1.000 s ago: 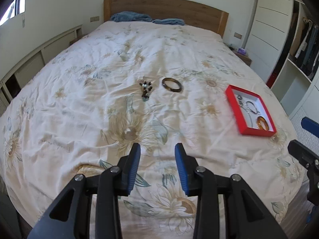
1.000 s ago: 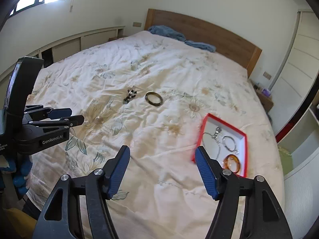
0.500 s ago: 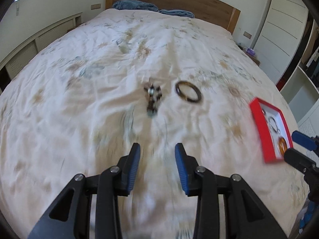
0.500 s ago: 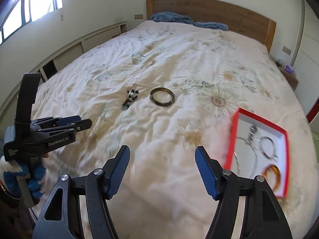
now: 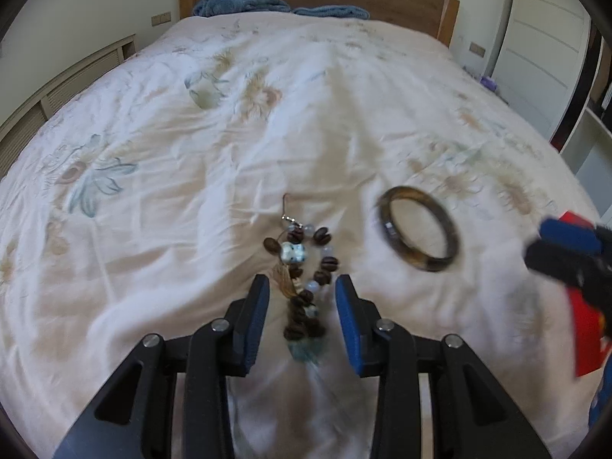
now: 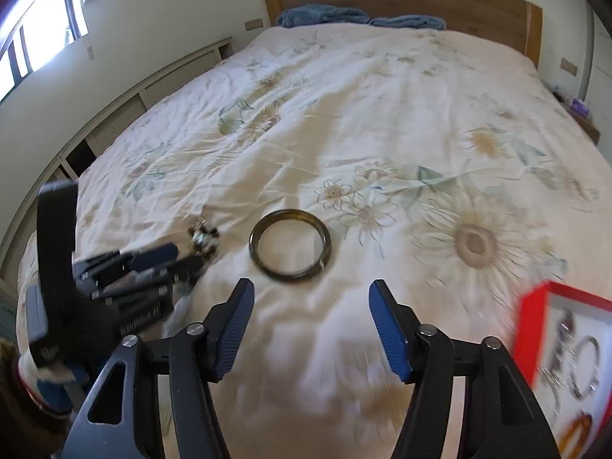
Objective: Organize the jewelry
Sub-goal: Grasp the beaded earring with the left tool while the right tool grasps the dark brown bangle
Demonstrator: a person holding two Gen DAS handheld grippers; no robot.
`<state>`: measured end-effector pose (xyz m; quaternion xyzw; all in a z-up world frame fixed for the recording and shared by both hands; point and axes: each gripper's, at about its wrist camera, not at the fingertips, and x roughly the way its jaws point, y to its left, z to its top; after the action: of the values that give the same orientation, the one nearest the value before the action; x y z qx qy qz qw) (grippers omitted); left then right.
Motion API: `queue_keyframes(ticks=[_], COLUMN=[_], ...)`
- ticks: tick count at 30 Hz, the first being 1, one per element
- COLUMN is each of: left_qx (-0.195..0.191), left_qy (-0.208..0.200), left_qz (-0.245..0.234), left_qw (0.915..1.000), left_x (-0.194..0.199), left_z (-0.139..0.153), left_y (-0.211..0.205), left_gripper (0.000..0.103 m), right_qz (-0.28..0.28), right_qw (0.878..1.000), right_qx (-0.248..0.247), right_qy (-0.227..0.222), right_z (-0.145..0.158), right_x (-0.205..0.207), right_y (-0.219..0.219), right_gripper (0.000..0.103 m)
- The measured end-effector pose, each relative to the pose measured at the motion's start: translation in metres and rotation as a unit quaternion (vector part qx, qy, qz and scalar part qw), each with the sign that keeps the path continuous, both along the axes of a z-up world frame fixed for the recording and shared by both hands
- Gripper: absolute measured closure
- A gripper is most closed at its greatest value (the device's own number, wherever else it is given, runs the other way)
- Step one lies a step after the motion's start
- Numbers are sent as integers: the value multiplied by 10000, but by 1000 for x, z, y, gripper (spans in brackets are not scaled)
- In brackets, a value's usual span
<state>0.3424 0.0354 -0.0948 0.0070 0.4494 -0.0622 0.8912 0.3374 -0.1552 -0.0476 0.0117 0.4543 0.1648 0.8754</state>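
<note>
Step in hand: you are reaching for the two loose pieces on the bed [image 6: 382, 114], one tool to each; nothing is being carried yet.
Left tool: your left tool [image 5: 302, 306] is standing spread with the beaded bracelet [image 5: 306, 287] lying between its blue pads; the pads are not pressing on the beads as far as the blur is letting me tell.
Right tool: your right tool [image 6: 311, 325] is hovering just short of the dark bangle [image 6: 289, 244], and its jaws are closing with nothing between them.
Where the jewelry is lying: the beaded bracelet and the dark bangle are resting near each other on the flowered cover; the red tray [image 6: 528, 329] is sitting well to the right at the bed's edge.
Next move, left: you are probably needing to sink a little and pinch across the bead strand, which is likely to slump and trail once lifted.
Next move, right: you are likely needing to go forward until one side of the bangle's rim sits between the pads, then finish the squeeze; I judge the rim hard and prone to slip.
Count, loose pieces: two.
Count, trays: one, already holding several pieces, too blurred to count exactly.
Count, tools: two.
</note>
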Motion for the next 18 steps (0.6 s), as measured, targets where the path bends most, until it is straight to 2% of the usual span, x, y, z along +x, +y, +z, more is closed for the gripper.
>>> queue_keyframes(ticks=[3,7,14,15,18], left_qx=[97,69,-393,-446,-491], left_qy=[42,42,61,60,15], left_qz=[-62,-90,-64,-59,-60], left_qw=[9999,9999,9992,9990,9988], left_x=[8,10,13,13,10], left_z=[-14,-22,-27,-27,-23], left_y=[-2,-1,10,11,11], left_gripper=[69,70,90,92,94], right_qz=[10,-62,-51,-38,44], right_qw=[9999,9996,9987,9987,9988], right_qx=[-20,-104,-213,-216,-175], right_qy=[101,258,458,450,447], right_z=[-17,-40,-69,-71,-74], right_x=[27,52,74,76,77], right_y=[9,14,21,22,22], right_gripper=[57,66,69,72,92])
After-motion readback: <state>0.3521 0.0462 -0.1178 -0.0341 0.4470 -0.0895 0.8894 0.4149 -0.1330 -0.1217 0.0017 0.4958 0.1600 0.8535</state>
